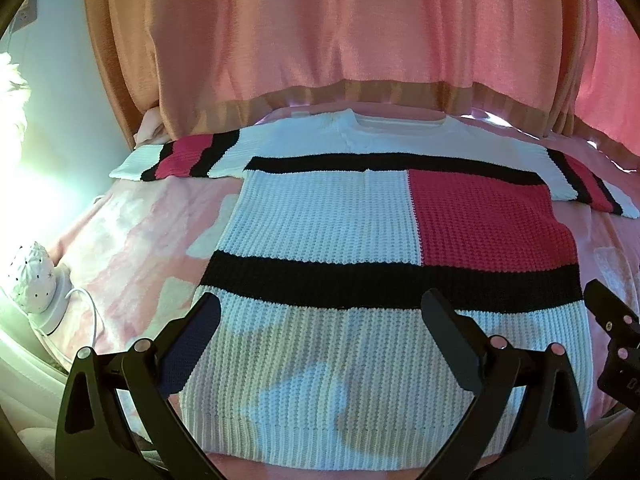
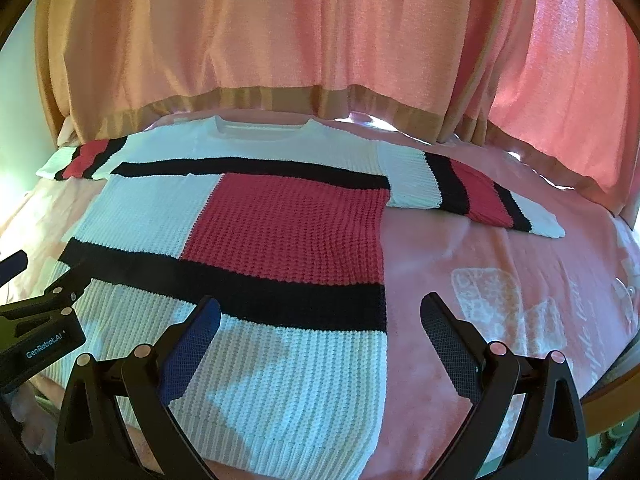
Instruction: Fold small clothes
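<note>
A knitted sweater (image 1: pixel 340 224) in white, black and red blocks lies flat on the pink bedspread (image 1: pixel 132 240), both sleeves spread out, collar at the far side. It also shows in the right wrist view (image 2: pixel 240 224). My left gripper (image 1: pixel 320 312) is open and empty, hovering over the sweater's lower white band near the hem. My right gripper (image 2: pixel 320 316) is open and empty over the sweater's lower right edge, one finger above the knit, the other above the bedspread. Each gripper shows at the edge of the other's view: the right (image 1: pixel 612 320), the left (image 2: pixel 36 308).
Pink-orange curtains (image 1: pixel 340 32) hang behind the bed. A white perforated lamp (image 1: pixel 32 284) with a cord stands at the left by a bright window. The bedspread (image 2: pixel 500 272) extends to the right of the sweater, with a wooden bed edge (image 2: pixel 616 384) beyond.
</note>
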`<state>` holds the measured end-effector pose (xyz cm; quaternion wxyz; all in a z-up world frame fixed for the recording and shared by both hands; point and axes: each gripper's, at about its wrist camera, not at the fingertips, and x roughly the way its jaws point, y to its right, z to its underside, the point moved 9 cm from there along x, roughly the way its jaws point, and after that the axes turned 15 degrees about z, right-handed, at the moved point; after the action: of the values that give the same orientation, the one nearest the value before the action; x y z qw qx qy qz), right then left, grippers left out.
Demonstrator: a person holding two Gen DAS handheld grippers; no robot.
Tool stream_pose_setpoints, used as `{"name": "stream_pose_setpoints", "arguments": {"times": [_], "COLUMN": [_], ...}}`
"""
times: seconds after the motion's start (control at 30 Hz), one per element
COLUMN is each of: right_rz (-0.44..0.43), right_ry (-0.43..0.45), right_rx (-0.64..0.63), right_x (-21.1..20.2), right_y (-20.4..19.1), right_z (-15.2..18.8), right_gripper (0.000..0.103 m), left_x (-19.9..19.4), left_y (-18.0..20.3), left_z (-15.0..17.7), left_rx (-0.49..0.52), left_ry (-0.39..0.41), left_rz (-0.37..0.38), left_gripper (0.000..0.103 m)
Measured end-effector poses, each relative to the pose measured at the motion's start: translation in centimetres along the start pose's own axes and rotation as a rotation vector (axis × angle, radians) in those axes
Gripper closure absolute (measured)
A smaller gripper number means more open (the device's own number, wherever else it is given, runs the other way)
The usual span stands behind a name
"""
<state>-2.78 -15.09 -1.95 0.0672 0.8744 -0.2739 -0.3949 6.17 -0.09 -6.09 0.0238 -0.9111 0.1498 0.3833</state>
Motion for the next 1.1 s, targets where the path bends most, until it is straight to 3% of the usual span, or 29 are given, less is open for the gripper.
{"name": "stream_pose_setpoints", "arguments": {"times": [1.1], "right_rz": [-0.003], "right_ry": [0.001], "right_rx": [-0.004], "right_x": [-0.12], "right_y": [-0.65], "right_z": [0.08], "right_gripper": [0.005], "left_x": [-0.1], "left_y": [-0.61], "left_z": [0.2], "left_rx": [-0.004], "left_ry": [-0.004], "left_rz": [-0.01], "left_gripper": [0.005]}}
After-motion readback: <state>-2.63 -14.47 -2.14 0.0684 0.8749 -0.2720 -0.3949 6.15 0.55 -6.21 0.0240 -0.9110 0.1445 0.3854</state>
